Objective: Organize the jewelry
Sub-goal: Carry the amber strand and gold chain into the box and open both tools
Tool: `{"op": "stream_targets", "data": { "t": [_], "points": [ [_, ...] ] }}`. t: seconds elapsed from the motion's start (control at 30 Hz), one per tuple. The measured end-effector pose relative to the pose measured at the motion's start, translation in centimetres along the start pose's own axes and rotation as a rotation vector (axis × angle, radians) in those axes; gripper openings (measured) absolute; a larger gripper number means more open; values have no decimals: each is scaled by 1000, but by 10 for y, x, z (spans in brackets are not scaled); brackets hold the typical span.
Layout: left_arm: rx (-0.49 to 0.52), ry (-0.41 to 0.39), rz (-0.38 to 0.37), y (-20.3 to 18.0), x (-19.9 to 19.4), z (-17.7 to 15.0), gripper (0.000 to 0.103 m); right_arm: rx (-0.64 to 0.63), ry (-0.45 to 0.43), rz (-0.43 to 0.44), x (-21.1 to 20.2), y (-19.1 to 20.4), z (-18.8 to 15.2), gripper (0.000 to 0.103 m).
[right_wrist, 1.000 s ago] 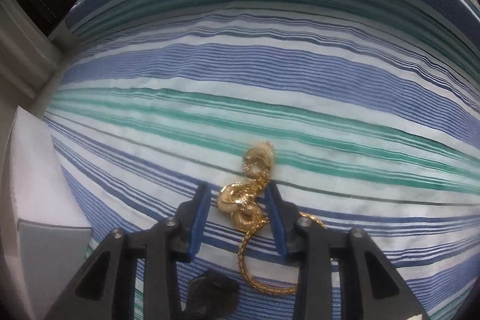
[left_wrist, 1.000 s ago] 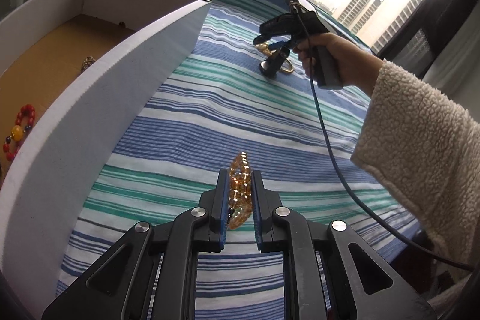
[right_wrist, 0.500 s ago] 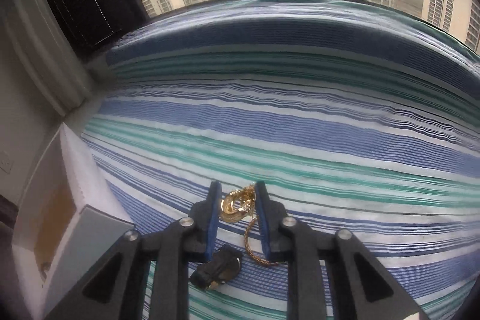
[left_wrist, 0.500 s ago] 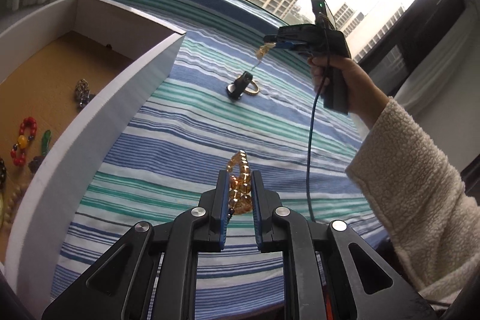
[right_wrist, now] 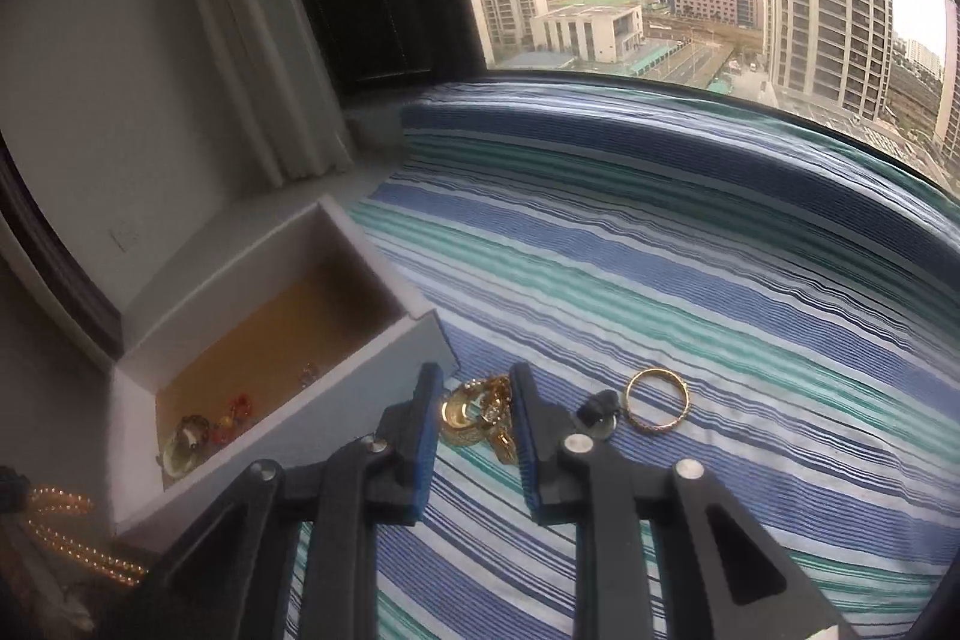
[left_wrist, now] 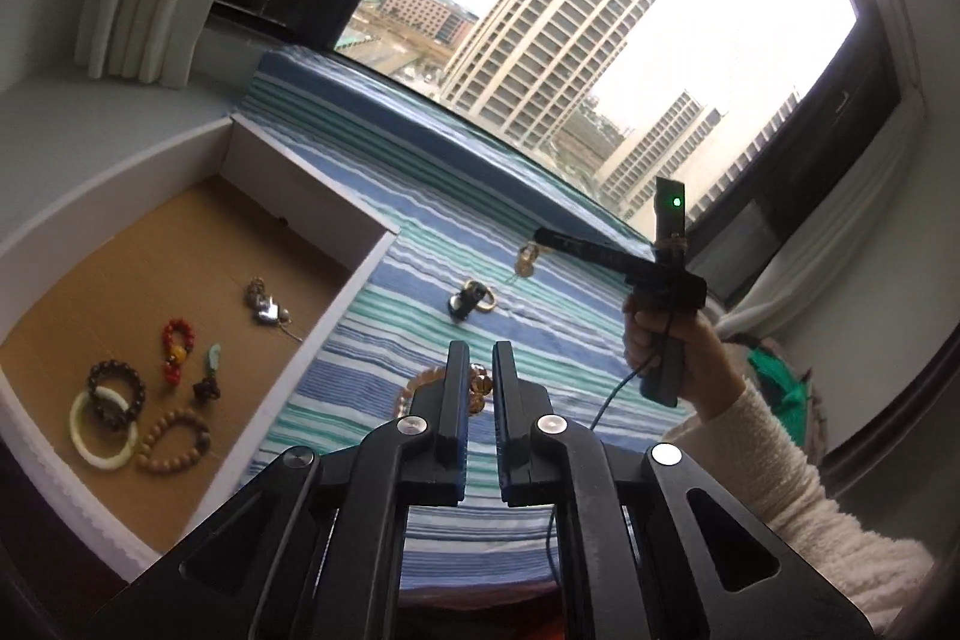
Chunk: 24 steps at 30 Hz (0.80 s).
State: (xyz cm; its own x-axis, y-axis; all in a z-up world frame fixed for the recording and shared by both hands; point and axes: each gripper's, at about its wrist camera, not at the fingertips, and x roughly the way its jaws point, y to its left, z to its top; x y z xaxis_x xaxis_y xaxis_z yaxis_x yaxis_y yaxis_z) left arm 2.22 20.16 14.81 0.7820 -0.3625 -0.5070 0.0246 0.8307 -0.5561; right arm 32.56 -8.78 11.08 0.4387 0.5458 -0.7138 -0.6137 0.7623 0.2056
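My left gripper (left_wrist: 476, 358) is shut on an amber bead bracelet (left_wrist: 477, 388), held high above the striped cloth. My right gripper (right_wrist: 474, 394) is shut on a gold chain piece (right_wrist: 477, 409), lifted off the cloth; it also shows in the left wrist view (left_wrist: 528, 259) hanging from the right gripper (left_wrist: 540, 237). A white box (left_wrist: 312, 334) with a brown floor holds several bracelets and charms, to the left of both grippers. A gold ring (right_wrist: 656, 400) and a small black piece (right_wrist: 600, 409) lie on the cloth.
The blue, green and white striped cloth (right_wrist: 690, 250) covers a window ledge. A window with tall buildings is behind it. A curtain (right_wrist: 252, 40) hangs at the left. The right hand's cable (left_wrist: 606, 400) hangs over the cloth.
Both grippers have risen well above the cloth with their jewelry. The right gripper closed on the gold chain and lifted it. The box's inside has come into view.
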Motion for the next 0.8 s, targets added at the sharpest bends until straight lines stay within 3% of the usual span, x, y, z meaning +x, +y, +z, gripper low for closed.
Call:
{"op": "stream_targets", "data": {
  "t": [0.07,0.3,0.43,0.5,0.57,0.63,0.77,0.8],
  "points": [
    [15,-37,43,7,-16,18,0,-23,-9,49,0,23,6,23],
    [-4,-118,180,60,-25,66,0,-74,-16,209,32,108,36,23],
    [28,-72,229,81,-9,60,0,-94,-5,253,50,142,40,23],
    [76,2,218,79,6,41,1,-101,-4,275,53,149,35,23],
    [96,75,219,80,22,22,7,-109,4,281,52,151,28,23],
    [112,151,227,83,34,3,26,-116,13,279,49,151,20,23],
    [107,252,268,92,44,-31,39,-136,36,271,40,146,1,23],
    [105,265,289,93,45,-41,49,-145,38,266,38,145,-4,23]
  ]
}}
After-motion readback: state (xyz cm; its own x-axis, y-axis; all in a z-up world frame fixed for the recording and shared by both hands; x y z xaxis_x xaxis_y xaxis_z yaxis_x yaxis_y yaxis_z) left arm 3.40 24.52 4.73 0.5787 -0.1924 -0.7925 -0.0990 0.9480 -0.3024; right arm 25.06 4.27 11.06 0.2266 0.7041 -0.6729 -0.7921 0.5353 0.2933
